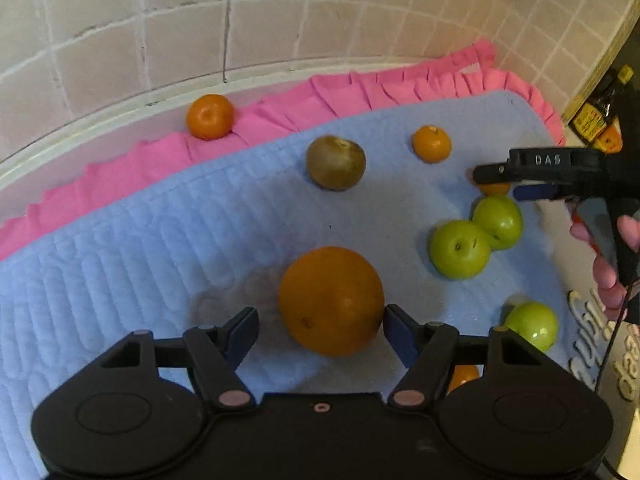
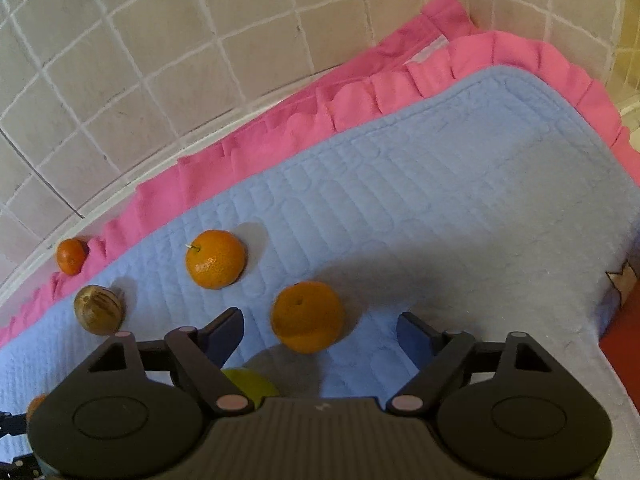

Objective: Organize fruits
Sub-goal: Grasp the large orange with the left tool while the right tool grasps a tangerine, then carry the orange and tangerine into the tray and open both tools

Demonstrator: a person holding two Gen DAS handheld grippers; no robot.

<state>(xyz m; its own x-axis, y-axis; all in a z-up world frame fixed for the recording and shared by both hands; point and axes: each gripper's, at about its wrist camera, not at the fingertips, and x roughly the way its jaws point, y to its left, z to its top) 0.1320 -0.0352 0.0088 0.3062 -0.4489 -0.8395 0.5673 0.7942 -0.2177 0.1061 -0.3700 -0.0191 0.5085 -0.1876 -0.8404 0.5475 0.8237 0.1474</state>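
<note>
In the left wrist view, my left gripper (image 1: 320,330) is open, its jaws on either side of a large orange (image 1: 331,301) on the blue quilted mat (image 1: 160,240). A kiwi (image 1: 335,162), two small mandarins (image 1: 431,143) (image 1: 209,116) and three green apples (image 1: 460,249) (image 1: 498,221) (image 1: 532,326) lie around. My right gripper (image 1: 494,182) shows at the right edge over another mandarin. In the right wrist view, my right gripper (image 2: 320,330) is open with a mandarin (image 2: 307,317) between its jaws. Another mandarin (image 2: 215,259), the kiwi (image 2: 98,309) and a far mandarin (image 2: 71,256) lie to the left.
The mat has a pink ruffled border (image 1: 280,112) and lies against a tiled wall (image 1: 160,20). A dark bottle (image 1: 598,114) stands at the far right. A green apple (image 2: 250,386) peeks out below my right gripper. The right half of the mat (image 2: 460,184) holds no fruit.
</note>
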